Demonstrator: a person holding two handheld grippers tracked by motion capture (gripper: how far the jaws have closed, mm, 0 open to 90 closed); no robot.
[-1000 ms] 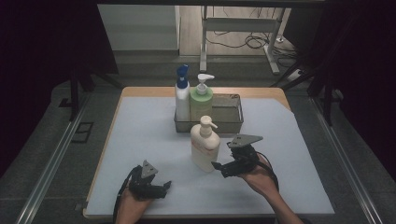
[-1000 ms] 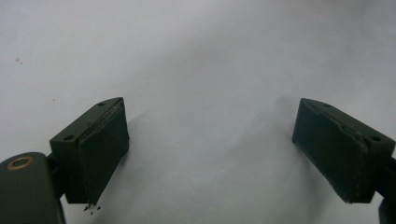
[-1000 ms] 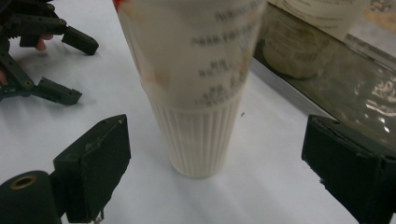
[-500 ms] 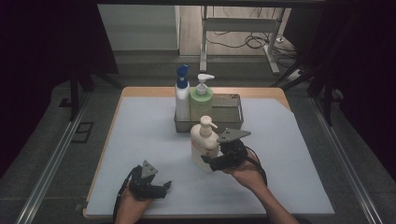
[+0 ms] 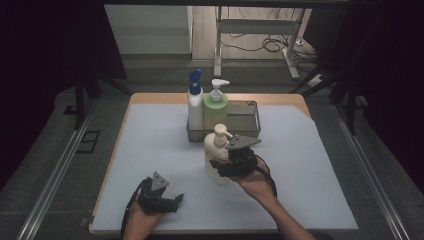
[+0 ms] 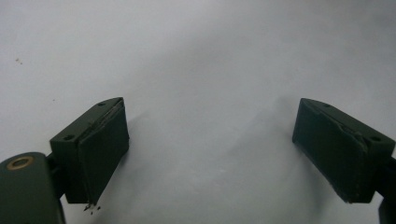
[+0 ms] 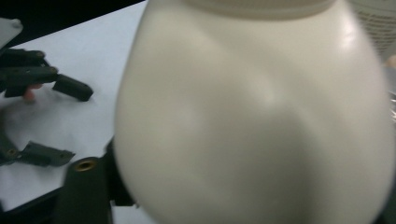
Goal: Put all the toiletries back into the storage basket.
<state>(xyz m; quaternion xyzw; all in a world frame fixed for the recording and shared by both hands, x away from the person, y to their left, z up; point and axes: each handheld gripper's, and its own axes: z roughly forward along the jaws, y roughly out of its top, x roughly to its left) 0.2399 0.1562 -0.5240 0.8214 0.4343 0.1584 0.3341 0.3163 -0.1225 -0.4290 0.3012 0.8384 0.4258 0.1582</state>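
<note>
While the cream pump bottle (image 5: 217, 157) stands upright on the white table (image 5: 320, 190) just in front of the wire basket (image 5: 247, 122), the right gripper (image 5: 222, 167) has been closing its jaws around the bottle's lower body (pad contact is hidden, so a firm pinch cannot be confirmed). Left gripper (image 5: 167, 200) rests well apart, jaws spread.

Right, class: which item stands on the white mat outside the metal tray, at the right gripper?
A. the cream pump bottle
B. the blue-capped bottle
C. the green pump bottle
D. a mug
A: the cream pump bottle stands on the mat in front of the metal tray, with the right gripper around it.
</note>
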